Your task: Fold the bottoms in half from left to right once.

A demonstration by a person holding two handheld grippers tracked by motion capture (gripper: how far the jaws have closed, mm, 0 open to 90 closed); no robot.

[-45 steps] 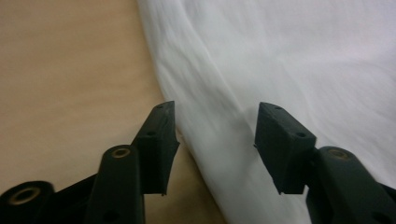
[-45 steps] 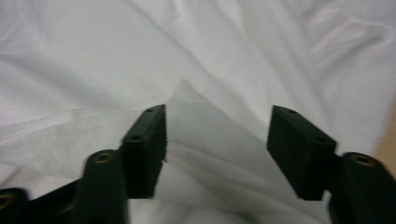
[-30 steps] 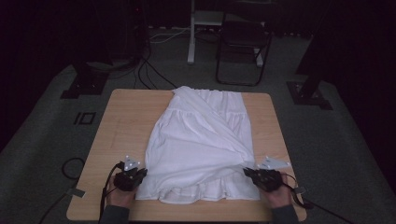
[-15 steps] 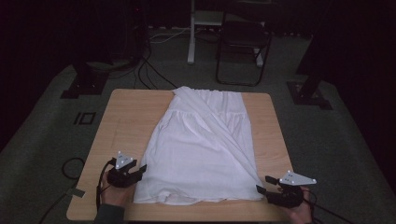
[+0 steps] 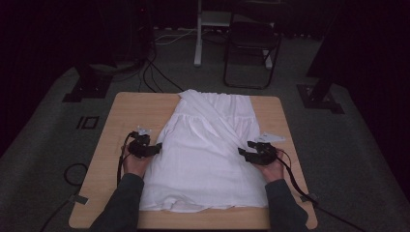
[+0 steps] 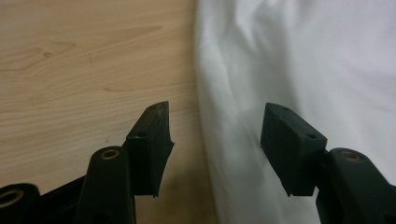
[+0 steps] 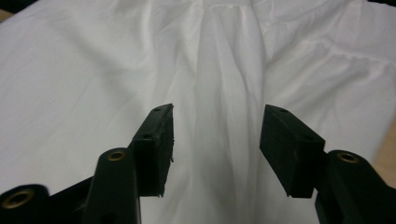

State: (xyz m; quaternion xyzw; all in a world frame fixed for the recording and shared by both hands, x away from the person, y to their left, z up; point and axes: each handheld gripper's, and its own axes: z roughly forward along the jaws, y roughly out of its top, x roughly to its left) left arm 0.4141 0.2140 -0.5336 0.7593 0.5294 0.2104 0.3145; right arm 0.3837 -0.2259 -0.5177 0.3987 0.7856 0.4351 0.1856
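High view: a white garment (image 5: pixel 208 154) lies spread flat on the wooden surface (image 5: pixel 121 111), running lengthwise from the far edge of the surface to near the person's edge. The garment occupies the middle of the surface, with bare wood showing at both of its sides. A folded band of cloth runs diagonally across the upper part of the garment.

Left gripper (image 5: pixel 153 148): positioned at the garment's left edge, about midway along its length, held in the person's left hand (image 5: pixel 135 163). Left gripper view: the fingers (image 6: pixel 152 142) stand wide apart and hold nothing. One finger sits over bare wood (image 6: pixel 84 70), the other over white cloth (image 6: pixel 303 60), so the garment's edge falls in the gap between them.

Right gripper (image 5: pixel 244 149): positioned at the garment's right edge, roughly level with the left gripper, held in the person's right hand (image 5: pixel 271 169). Right gripper view: the fingers (image 7: pixel 156 144) stand wide apart and hold nothing. Both fingers sit over white cloth (image 7: pixel 93 79), with a raised lengthwise fold of the garment in line with the gap.

Whether either gripper touches the garment cannot be determined.

A dark chair (image 5: pixel 251 48) stands on the floor beyond the garment's far end.
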